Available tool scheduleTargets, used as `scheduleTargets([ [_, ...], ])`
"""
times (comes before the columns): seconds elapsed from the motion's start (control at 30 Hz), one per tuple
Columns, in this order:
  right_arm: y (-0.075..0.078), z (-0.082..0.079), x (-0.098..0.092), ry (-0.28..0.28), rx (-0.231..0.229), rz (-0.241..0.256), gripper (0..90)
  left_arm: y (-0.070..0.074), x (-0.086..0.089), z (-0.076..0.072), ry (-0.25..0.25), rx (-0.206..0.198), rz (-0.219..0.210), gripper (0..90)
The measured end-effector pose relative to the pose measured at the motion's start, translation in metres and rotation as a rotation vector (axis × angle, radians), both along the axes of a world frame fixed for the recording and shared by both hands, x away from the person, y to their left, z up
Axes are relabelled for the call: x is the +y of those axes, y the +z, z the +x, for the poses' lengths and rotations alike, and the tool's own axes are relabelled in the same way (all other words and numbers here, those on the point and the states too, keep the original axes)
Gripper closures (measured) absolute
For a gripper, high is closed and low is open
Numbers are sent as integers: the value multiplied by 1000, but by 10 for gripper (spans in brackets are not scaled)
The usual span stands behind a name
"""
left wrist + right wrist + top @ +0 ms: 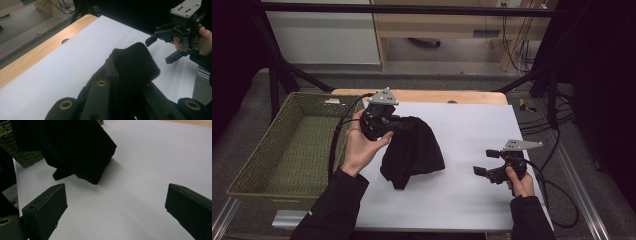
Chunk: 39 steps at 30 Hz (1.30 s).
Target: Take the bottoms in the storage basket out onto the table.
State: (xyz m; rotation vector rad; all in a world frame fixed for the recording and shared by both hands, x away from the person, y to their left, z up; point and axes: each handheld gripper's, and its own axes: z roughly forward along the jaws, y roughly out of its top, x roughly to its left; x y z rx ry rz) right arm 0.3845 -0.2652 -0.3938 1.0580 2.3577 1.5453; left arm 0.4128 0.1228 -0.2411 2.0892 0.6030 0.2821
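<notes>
Hanging from the clamped jaws of the left gripper (404,124), the black cloth (414,150) drapes onto the white sheet (472,135) at frame centre. Right gripper (486,162) stands spread and empty, lower right. Its own view shows the cloth's hem touching the sheet beside the green basket (27,158).

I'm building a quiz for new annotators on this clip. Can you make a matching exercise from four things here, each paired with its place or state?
Things:
1. left gripper
2. right gripper
3. black cloth
4. green woven basket

Places or states:
A. sits beside the table's left edge
B. open, jaws apart over the bare white sheet
C. hangs lifted at its top, lower end on the sheet
D. shut on fabric

Pairs: 1-D, 2-B, 3-C, 4-A
</notes>
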Motion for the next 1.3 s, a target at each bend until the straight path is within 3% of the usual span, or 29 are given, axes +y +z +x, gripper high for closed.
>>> scheduleTargets([
  [0.63,0,0,0,-2,1,-2,46,-34,-20,7,-33,32,38,855],
  [1.3,0,0,0,-2,0,-3,46,-72,-34,9,-56,66,48,846],
])
